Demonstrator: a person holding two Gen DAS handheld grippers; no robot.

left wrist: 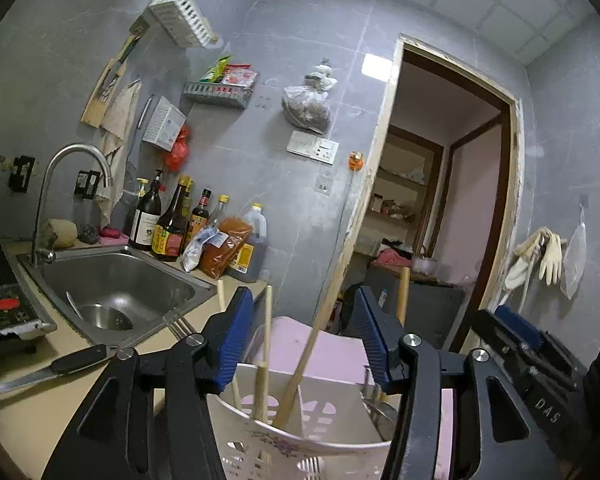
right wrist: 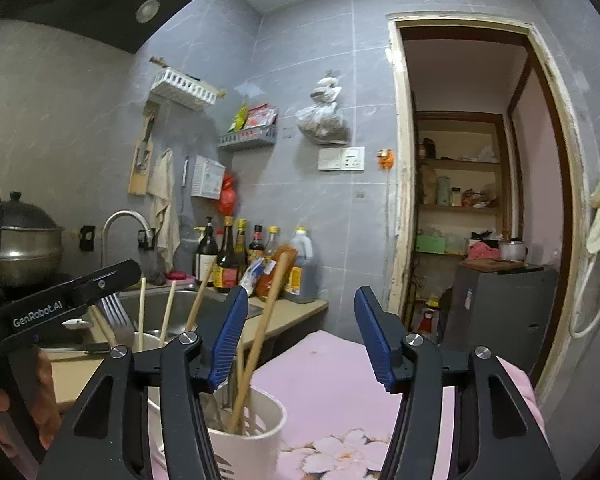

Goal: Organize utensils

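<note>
Both grippers, left (left wrist: 304, 336) and right (right wrist: 300, 336), spread, pinching nothing; white holder (right wrist: 256, 444) with several wooden chopsticks (right wrist: 260, 336) upright.

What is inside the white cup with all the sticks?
Wooden chopsticks stand in the white cup, with a fork in its other part. The cup's bottom is hidden.

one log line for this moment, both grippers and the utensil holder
left gripper: open, empty | right gripper: open, empty | white slotted plastic utensil holder: upright on pink floral cloth, wooden chopsticks inside | black-handled knife: on counter
</note>
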